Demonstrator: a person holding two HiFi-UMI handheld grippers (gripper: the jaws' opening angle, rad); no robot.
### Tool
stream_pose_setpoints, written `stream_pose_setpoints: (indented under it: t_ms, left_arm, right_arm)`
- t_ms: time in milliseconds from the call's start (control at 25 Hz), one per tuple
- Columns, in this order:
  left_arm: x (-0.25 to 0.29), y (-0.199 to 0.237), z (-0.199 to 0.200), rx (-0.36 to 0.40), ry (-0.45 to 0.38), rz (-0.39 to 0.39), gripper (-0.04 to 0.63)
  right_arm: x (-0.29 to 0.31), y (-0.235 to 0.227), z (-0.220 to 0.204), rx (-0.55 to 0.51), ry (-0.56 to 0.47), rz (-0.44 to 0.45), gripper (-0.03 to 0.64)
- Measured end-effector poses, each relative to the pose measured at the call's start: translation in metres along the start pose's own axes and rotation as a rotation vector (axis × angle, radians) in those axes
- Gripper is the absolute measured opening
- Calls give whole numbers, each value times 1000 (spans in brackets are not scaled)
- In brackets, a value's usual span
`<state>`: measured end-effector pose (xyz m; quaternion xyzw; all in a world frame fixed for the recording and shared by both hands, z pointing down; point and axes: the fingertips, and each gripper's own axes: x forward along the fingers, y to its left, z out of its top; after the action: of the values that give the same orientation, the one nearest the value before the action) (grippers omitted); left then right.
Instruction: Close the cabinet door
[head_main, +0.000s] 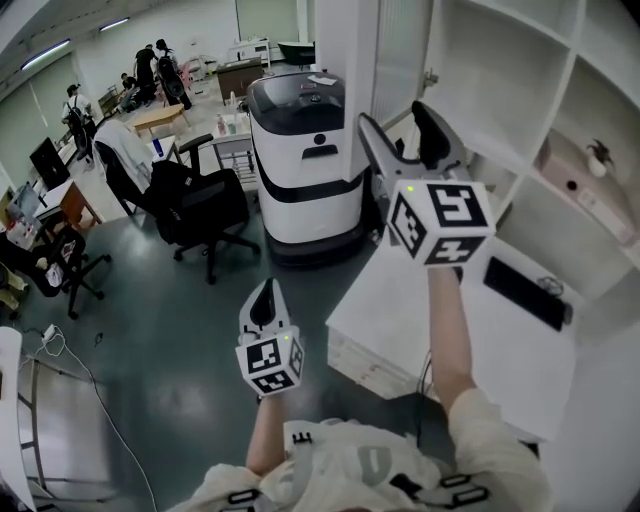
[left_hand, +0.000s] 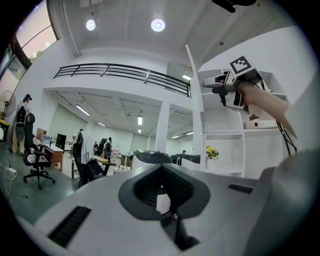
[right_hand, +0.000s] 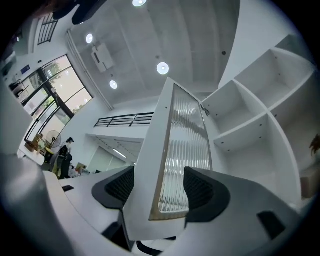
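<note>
The cabinet door (head_main: 350, 80), a white frame round ribbed glass (right_hand: 187, 150), stands swung out from the open white shelf cabinet (head_main: 520, 90). My right gripper (head_main: 400, 130) is raised to it, one jaw on each side of the door's edge, and is shut on the frame (right_hand: 150, 150). In the left gripper view the door (left_hand: 196, 100) shows edge-on, with the right gripper (left_hand: 222, 87) at it. My left gripper (head_main: 266, 300) hangs low over the floor, away from the cabinet. It is shut (left_hand: 165, 200) and holds nothing.
A white machine with a black top (head_main: 300, 170) stands just left of the door. A black office chair (head_main: 205, 210) sits further left. A black flat object (head_main: 525, 292) lies on the cabinet's white counter (head_main: 440, 320). Desks and people fill the far left.
</note>
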<state>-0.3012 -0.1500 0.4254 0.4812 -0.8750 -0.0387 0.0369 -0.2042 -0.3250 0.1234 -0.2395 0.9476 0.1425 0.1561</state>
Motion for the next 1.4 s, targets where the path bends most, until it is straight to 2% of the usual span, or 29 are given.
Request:
stream_pose_setpoints:
  t_ms: [200, 840, 1080, 1400]
  left_arm:
    - [-1, 8, 3, -5, -8, 19, 5]
    - [-10, 30, -3, -17, 1, 66, 5]
    - [-7, 30, -6, -18, 13, 63, 5]
    - [-2, 26, -7, -28, 7, 46, 5]
  right_arm:
    - [18, 19, 13, -24, -15, 28, 285]
    - [45, 32, 1, -68, 3, -26, 284]
    - [47, 24, -10, -91, 14, -64, 284]
    - [46, 22, -12, -97, 17, -64, 282]
